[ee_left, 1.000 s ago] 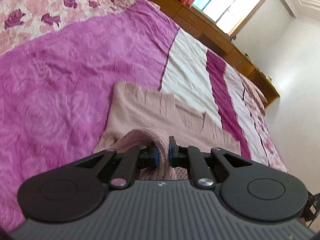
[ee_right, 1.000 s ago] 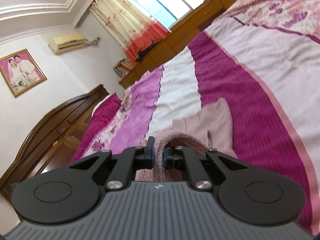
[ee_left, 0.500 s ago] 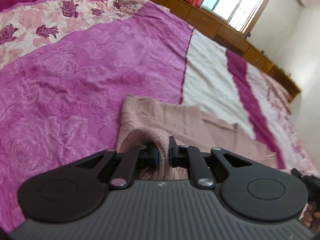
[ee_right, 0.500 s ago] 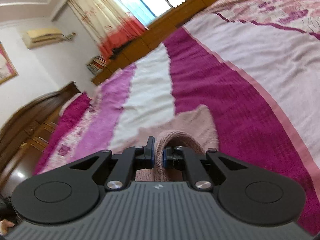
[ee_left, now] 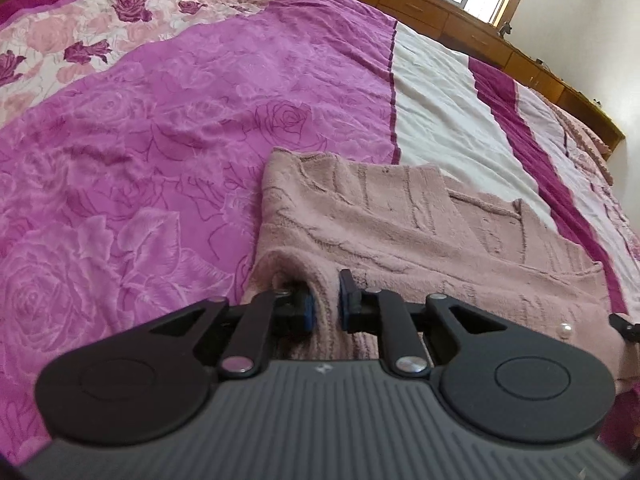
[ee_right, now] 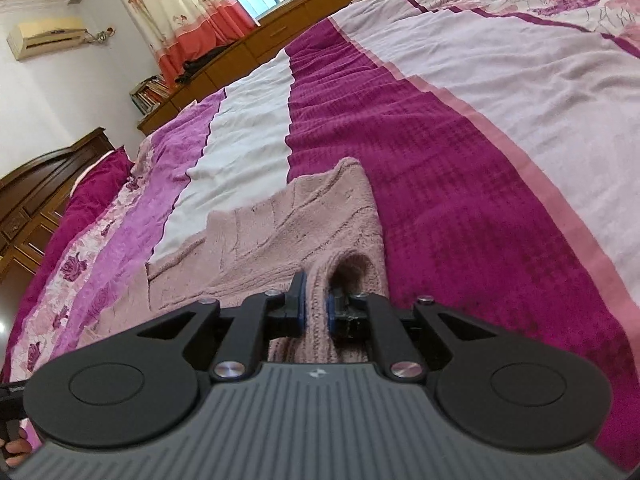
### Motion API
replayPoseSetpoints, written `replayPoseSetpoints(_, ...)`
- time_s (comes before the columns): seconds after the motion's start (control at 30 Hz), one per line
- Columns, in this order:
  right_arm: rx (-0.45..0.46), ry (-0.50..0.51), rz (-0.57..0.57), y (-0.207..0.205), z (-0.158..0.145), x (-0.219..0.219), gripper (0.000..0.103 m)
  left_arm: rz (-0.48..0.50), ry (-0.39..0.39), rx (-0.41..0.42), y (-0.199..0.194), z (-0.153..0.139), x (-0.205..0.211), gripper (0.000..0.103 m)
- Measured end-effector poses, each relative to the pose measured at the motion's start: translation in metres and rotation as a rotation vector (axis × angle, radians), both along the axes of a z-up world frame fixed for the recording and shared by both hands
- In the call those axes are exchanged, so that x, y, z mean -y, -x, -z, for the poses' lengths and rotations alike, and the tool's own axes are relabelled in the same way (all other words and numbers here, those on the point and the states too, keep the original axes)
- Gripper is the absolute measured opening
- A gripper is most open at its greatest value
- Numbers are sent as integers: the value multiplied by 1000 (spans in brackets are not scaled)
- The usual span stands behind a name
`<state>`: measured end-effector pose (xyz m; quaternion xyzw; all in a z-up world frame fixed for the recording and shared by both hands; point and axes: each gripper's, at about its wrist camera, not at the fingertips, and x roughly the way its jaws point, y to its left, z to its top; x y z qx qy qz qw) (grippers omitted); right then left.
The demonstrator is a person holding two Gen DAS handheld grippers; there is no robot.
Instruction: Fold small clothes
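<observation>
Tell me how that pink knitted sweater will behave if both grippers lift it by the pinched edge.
The sweater will probably droop: its edge bunches limply in the left gripper and right gripper. The fuzzy knit looks grippy, unlikely to slip. It seems thick, so moderately heavy.

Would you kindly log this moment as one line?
left gripper: shut on pink sweater | right gripper: shut on pink sweater | bed: underneath

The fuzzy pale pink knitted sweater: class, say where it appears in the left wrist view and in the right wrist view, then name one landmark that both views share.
Left wrist view: the fuzzy pale pink knitted sweater spreads from centre to lower right, an edge pinched by the left gripper.
Right wrist view: it lies centre to lower left, an edge pinched by the right gripper.
Shared landmark: the white stripe of the bedspread, beyond the sweater.
</observation>
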<state>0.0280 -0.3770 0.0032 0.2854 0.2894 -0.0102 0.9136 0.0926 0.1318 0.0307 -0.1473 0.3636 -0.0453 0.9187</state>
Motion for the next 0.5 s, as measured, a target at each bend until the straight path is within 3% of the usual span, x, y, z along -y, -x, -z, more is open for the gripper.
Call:
replayPoseSetpoints(0.17,3,49,-22,11,-16,-7,30,20,-13,4,16,-11,-1,32)
replayPoseSetpoints(0.3,20,100,-22,29,-29,-11,52,15,-3,2,31,-16,-5,41)
replayPoseSetpoints(0.5,33,104,4,61,-39,-7,55,2,23,-8,52,-19,-10,42)
